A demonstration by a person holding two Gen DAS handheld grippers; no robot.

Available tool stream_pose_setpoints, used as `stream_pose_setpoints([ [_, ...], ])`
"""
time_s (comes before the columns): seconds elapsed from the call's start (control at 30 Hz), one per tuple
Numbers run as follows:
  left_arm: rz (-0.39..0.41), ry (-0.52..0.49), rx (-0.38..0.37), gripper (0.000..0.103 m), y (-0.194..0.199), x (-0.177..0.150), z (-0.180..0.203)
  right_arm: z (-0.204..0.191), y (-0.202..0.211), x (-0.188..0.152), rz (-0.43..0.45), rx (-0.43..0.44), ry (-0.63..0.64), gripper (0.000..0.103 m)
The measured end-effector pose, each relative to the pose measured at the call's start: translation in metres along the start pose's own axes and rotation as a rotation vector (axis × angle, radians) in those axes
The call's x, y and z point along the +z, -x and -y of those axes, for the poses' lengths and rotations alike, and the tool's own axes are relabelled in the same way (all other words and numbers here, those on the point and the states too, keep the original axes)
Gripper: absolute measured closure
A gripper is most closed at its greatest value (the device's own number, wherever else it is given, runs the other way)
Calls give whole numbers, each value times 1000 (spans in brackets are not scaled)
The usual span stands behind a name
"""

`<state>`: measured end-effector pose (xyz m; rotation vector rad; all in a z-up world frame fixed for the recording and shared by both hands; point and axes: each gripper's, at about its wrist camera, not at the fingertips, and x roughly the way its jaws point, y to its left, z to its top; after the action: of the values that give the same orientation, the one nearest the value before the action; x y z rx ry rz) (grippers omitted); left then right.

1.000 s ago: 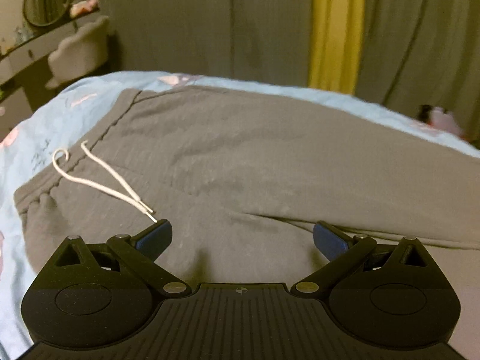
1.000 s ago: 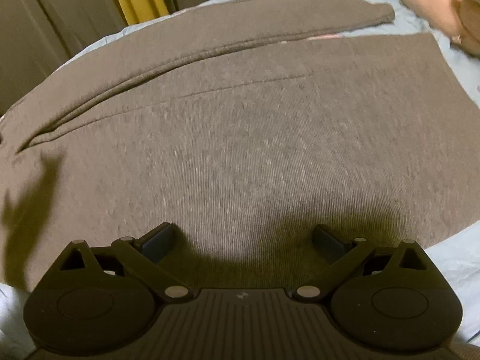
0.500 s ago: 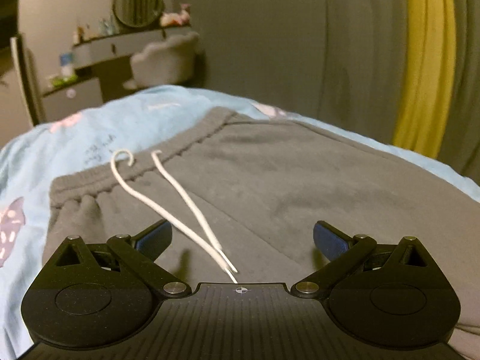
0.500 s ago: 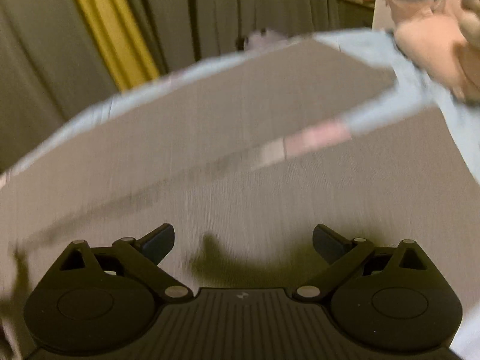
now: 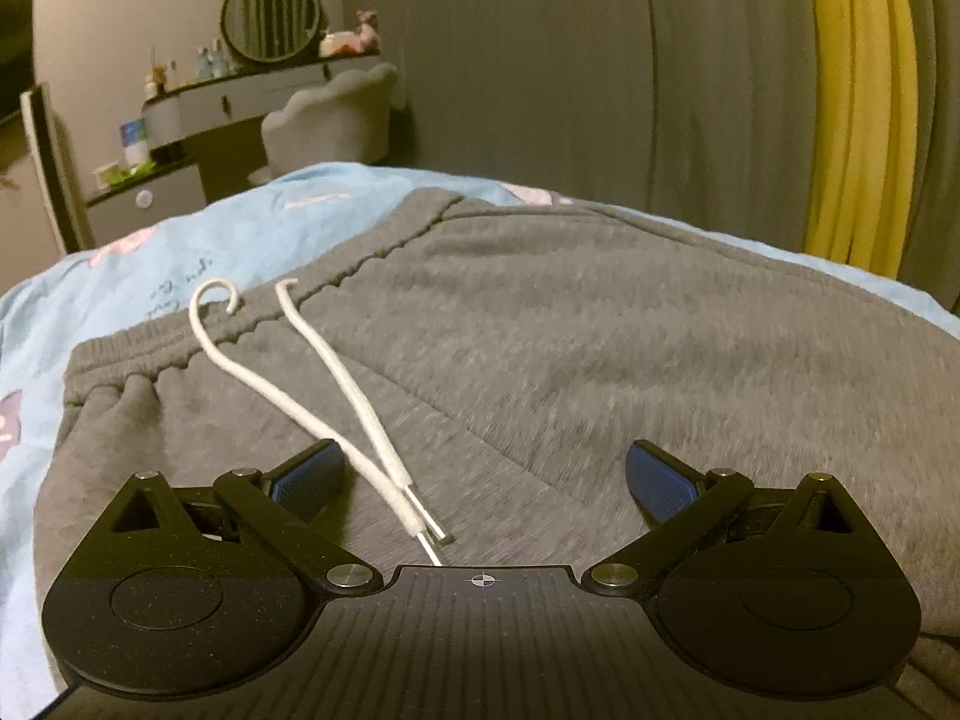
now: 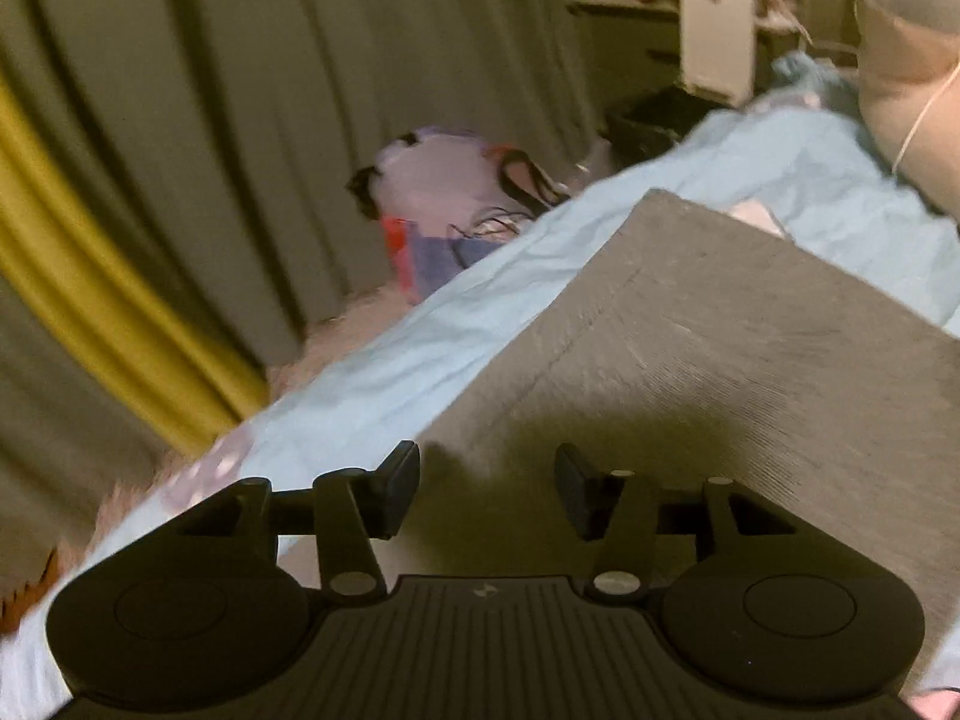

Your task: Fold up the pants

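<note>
Grey sweatpants (image 5: 600, 330) lie flat on the bed (image 5: 198, 240). The left hand-held gripper (image 5: 485, 474) hovers wide open over the white drawstring (image 5: 336, 384). The right hand-held gripper (image 6: 487, 483) is closing over the leg hem (image 6: 690, 330), gripping nothing.

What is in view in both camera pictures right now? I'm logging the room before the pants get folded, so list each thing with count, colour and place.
pants: one, grey, spread flat on the bed
drawstring: two white ends, lying on the pants below the waistband
bedsheet: one, light blue with pink print, under the pants
curtains: grey with a yellow strip, behind the bed
round mirror: one, dark frame, on the dresser far left
chair: one, pale grey, at the dresser
bag: one, lilac and red, on the floor by the curtains
plush toy: one, pinkish, on the bed far right
left gripper: black, blue pads, open over the drawstring tips
right gripper: black, jaws closing, over the leg end's edge
</note>
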<state>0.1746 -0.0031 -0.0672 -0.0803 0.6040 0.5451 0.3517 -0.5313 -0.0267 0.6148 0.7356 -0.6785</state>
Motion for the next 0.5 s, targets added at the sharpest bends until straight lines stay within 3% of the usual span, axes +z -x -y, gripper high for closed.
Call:
stream_pose_setpoints([
  [0.27, -1, 27, -13, 0, -4, -2, -2, 2, -22, 8, 16, -50, -86, 47],
  [0.33, -2, 31, -17, 0, -4, -2, -3, -2, -26, 7, 17, -92, -57, 62],
  [0.37, -5, 36, -21, 0, -4, -2, -4, -5, -25, 6, 24, -132, -41, 78],
  [0.5, -16, 57, -38, 0, -6, -3, -8, 4, -17, 3, 30, -121, -45, 97],
])
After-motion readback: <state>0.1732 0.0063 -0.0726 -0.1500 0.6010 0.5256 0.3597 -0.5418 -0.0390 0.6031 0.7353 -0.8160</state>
